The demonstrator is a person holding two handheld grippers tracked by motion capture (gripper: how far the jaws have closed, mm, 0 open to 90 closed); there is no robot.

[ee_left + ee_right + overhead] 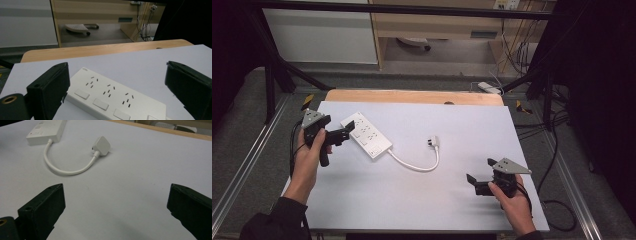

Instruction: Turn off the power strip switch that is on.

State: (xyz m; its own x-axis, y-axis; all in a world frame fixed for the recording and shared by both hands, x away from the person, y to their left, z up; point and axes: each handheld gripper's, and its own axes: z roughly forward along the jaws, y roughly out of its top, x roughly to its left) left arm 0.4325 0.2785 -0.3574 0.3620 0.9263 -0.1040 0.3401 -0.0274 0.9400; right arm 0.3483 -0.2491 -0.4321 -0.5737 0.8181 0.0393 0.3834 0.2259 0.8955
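High view: a white power strip (366,135) lies on the desk (462,130) at far left, its end between the spread jaws of the left gripper (346,131). Its cord curves to a plug (434,142) mid-desk. The right gripper (476,181), jaws spread, sits near right, well apart from the plug.

White power strip (112,100) lies between the wide-apart jaws, its corner touching the left one
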